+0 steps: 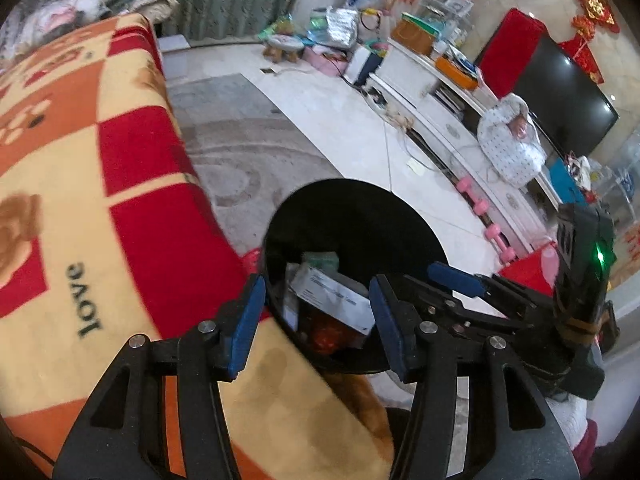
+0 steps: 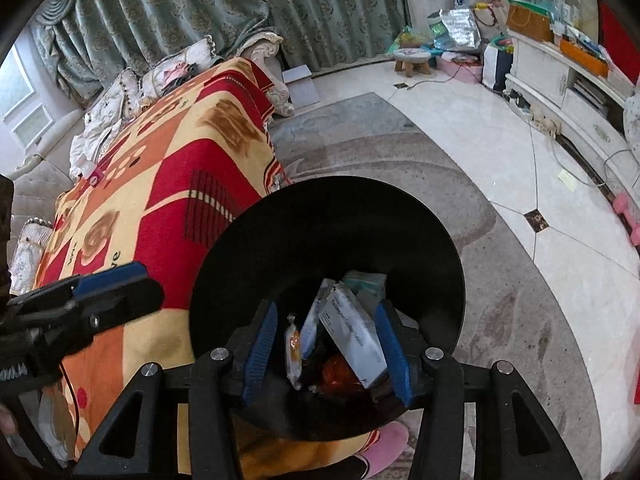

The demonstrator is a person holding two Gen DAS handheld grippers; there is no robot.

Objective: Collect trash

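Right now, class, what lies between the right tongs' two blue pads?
In the right wrist view, the right tongs stand open over the black bin; between the pads lie a white box and a clear wrapper, inside it.

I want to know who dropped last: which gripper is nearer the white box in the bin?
Right. The right gripper hangs open directly over the white box in the black bin; the left gripper hovers open beside it, nearer the blanket.

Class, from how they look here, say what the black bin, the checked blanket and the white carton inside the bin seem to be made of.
Black bin: probably smooth plastic; its even dark wall shows a faint sheen.
Checked blanket: soft fleece-like fabric; matte, fuzzy surface with a printed pattern, draping over an edge.
White carton: likely thin printed cardboard, judging by its flat faces and crisp folded edges.
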